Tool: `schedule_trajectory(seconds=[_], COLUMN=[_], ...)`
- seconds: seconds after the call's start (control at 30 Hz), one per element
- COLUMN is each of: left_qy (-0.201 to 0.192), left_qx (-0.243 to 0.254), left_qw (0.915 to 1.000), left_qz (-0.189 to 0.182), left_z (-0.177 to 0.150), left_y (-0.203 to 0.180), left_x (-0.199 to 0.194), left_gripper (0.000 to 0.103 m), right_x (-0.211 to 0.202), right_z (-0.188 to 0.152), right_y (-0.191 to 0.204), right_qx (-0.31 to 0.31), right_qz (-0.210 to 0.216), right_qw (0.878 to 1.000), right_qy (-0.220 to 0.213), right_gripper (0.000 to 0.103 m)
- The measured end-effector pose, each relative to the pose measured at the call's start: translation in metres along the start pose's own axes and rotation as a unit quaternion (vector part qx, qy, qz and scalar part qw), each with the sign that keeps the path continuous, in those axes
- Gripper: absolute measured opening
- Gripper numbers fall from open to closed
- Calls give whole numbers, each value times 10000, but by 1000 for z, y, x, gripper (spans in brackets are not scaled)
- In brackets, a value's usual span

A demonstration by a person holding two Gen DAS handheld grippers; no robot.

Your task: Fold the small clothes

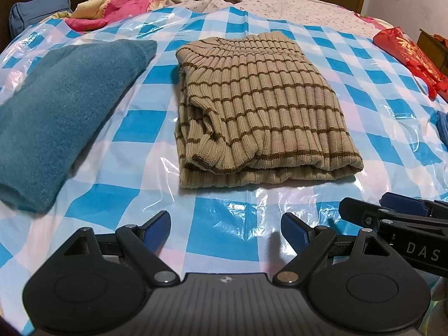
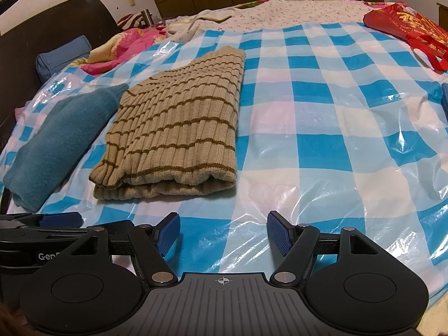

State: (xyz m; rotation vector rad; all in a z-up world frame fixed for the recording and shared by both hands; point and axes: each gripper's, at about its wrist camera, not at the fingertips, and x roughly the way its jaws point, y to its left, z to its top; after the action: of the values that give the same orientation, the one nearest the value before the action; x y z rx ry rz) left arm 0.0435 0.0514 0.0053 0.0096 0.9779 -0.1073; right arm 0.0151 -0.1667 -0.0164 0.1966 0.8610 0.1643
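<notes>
A beige ribbed sweater with brown stripes (image 1: 257, 109) lies folded into a rectangle on the blue-and-white checked plastic sheet (image 1: 224, 224); it also shows in the right wrist view (image 2: 173, 134). A folded teal sweater (image 1: 56, 103) lies to its left, also in the right wrist view (image 2: 56, 142). My left gripper (image 1: 226, 231) is open and empty, just in front of the beige sweater's near edge. My right gripper (image 2: 223, 233) is open and empty, in front of and right of that sweater. Each gripper shows at the edge of the other's view.
The sheet covers a bed. A red bag (image 2: 411, 28) lies at the far right. Pink and floral bedding (image 1: 117, 8) is bunched at the head, next to a blue pillow (image 1: 36, 8). A blue cloth (image 1: 442, 128) shows at the right edge.
</notes>
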Motion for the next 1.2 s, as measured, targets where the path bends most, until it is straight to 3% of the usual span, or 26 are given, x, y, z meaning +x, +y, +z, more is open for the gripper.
schedule_trajectory(seconds=[1.2], left_qy=[-7], left_qx=[-115], left_qw=[9999], left_qz=[99], left_z=[-3], left_y=[0], left_x=[-3], left_gripper=[95], right_x=[0], right_z=[0], right_y=[1], right_qx=[0], right_qz=[2], right_qw=[10000], right_qy=[0], right_gripper=[70])
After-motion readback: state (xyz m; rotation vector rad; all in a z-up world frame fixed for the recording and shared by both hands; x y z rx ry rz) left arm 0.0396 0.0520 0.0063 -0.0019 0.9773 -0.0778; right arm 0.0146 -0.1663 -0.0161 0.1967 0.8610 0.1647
